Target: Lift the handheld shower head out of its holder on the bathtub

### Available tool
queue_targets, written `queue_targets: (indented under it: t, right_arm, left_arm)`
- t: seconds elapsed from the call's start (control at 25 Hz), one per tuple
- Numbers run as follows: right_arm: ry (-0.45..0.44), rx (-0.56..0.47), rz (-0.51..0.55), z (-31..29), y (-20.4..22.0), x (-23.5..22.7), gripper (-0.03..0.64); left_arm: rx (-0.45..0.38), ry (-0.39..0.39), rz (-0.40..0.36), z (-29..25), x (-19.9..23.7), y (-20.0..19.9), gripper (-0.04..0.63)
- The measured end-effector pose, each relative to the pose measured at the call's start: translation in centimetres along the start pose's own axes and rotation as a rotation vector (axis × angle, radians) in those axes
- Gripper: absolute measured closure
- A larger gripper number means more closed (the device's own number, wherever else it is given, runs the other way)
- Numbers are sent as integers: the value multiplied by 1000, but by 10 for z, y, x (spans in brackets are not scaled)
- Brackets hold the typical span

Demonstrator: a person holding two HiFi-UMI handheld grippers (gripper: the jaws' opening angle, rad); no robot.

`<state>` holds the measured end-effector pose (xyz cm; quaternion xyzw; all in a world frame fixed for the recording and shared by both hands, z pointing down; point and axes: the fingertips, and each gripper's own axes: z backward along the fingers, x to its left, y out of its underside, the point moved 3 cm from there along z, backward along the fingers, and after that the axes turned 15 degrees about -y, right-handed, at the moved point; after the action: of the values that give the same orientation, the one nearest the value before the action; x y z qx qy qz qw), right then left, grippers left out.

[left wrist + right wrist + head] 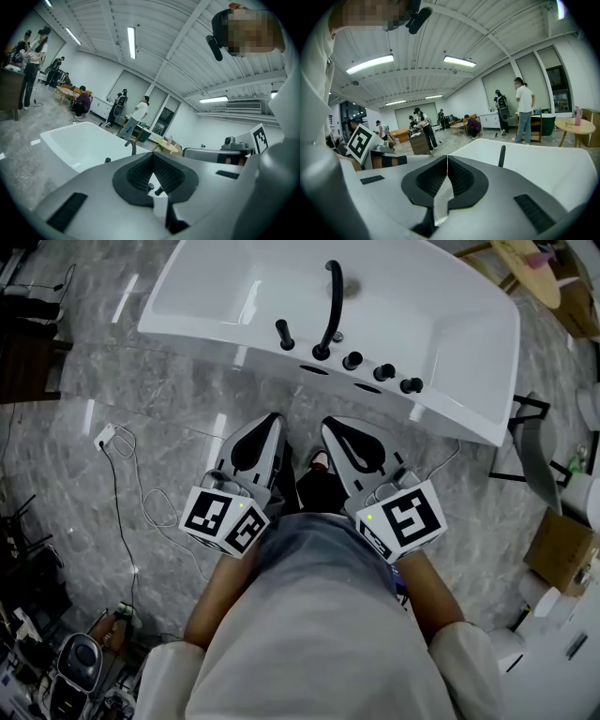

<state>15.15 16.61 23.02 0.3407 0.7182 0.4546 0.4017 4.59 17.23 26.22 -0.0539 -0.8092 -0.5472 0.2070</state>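
Beyond left gripper (274, 420), likely shower head (284, 334), apart

The bathtub (459, 413) at twelve o'clock is glossy white, its handheld shower head (284, 334) matt black, the floor (122, 399) polished grey marble-look; left tongs (276, 418) and right tongs (329, 425) are smooth grey plastic, pads (431, 179) ribbed black.

Far rim of the bathtub (427, 329) cut off at the head view's top edge, rim fittings (159, 190) mostly hidden behind the left tongs (152, 155) in their own view, round table (527, 270) clipped at the top right, distant people (441, 116) too small to tell apart
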Motion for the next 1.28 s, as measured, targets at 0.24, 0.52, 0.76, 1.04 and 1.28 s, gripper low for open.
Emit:
queue_targets:
  t: [0.24,0.52,0.76,1.04,1.28]
  right_arm:
    - [14,15,-9,-30,-8,-13,598]
    - [52,20,-10,-70,-30,-39,598]
    - [107,-5,-2,-102,-51,-62,597]
    - [194,-35,-1,-129,-69,-82,597]
    - [267,-83,-36,-136,-77,-99,597]
  left_arm:
    - [12,29,0,-24,21,-13,591]
    - [22,90,-5,-64,48,-40,590]
    - [-4,160,-45,-99,67,-71,589]
    - [-7,247,-83,-125,85,-85,589]
    - [14,290,-131,-145,96,-71,589]
